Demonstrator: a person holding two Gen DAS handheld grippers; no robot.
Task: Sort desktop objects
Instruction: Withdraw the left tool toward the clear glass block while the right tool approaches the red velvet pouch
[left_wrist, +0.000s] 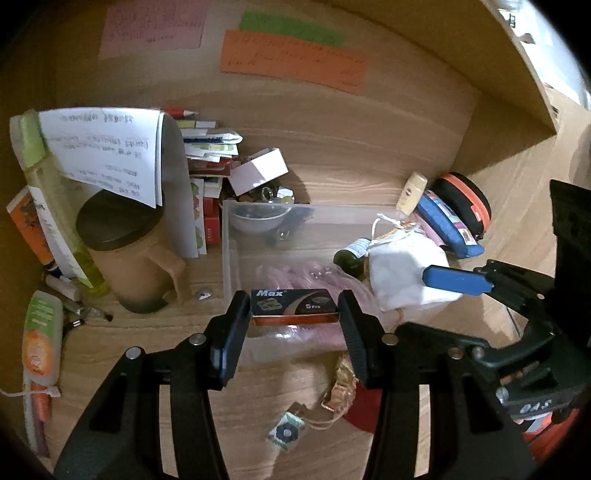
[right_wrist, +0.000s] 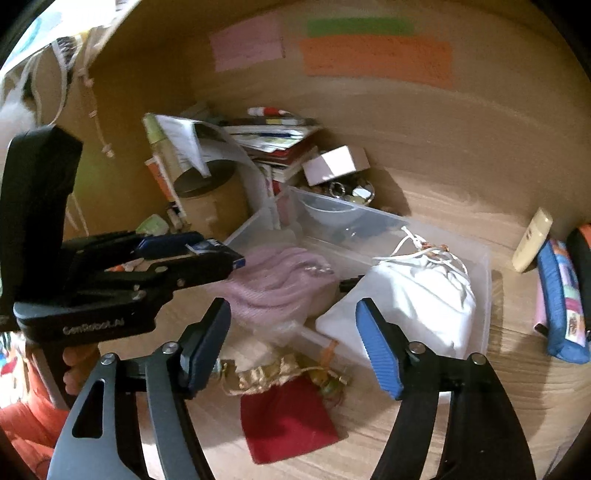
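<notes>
My left gripper (left_wrist: 293, 314) is shut on a small "Max" staples box (left_wrist: 293, 308) and holds it over the near edge of a clear plastic bin (left_wrist: 231, 266). The bin holds a pink cloth (right_wrist: 277, 280), a white drawstring pouch (right_wrist: 417, 295) and a dark bottle (left_wrist: 349, 258). My right gripper (right_wrist: 291, 332) is open and empty, just in front of the bin (right_wrist: 484, 280), above a red pouch (right_wrist: 288, 417) and a gold bag (right_wrist: 266, 373). The left gripper also shows in the right wrist view (right_wrist: 221, 254), over the bin's left side.
A brown lidded mug (left_wrist: 129, 251), papers and books (left_wrist: 207, 155) stand at the left. A blue pencil case (left_wrist: 450, 225), an orange-rimmed case (left_wrist: 469, 199) and a cream tube (right_wrist: 533, 240) lie at the right. A white tube (left_wrist: 40, 343) lies near the left edge. Wooden walls enclose the back.
</notes>
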